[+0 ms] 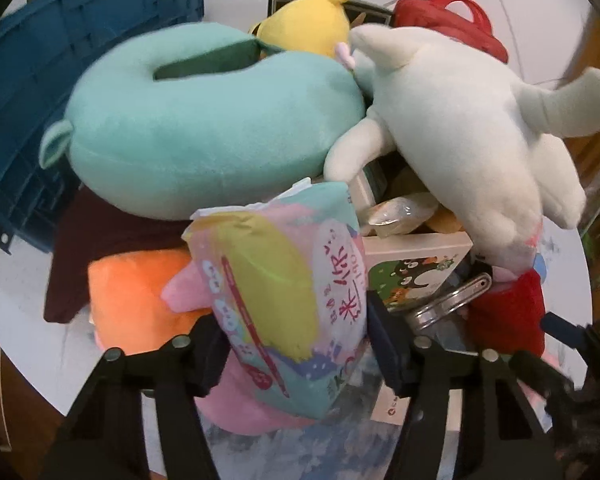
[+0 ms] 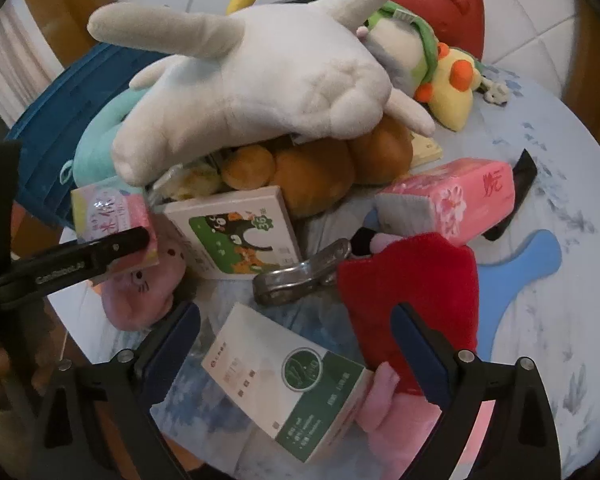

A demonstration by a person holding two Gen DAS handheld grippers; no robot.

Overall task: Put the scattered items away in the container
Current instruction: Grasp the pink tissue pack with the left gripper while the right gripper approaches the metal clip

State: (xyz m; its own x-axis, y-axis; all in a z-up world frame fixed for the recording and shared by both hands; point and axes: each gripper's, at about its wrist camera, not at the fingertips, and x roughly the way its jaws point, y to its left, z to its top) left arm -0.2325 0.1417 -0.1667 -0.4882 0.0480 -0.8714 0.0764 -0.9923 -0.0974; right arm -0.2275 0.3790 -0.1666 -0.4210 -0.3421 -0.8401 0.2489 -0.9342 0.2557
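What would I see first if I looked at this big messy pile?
The big white plush toy sprawled on top of the heap, with a mint-green ring cushion beside it in front of the blue crate. Nearer the camera, the left gripper is closed on a pastel tissue pack.

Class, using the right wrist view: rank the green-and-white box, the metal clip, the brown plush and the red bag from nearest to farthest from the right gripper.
1. Green-and-white box, between the fingers.
2. Metal clip, just beyond, centre.
3. Brown plush, under the white plush.
4. Red bag, far back, upper right.
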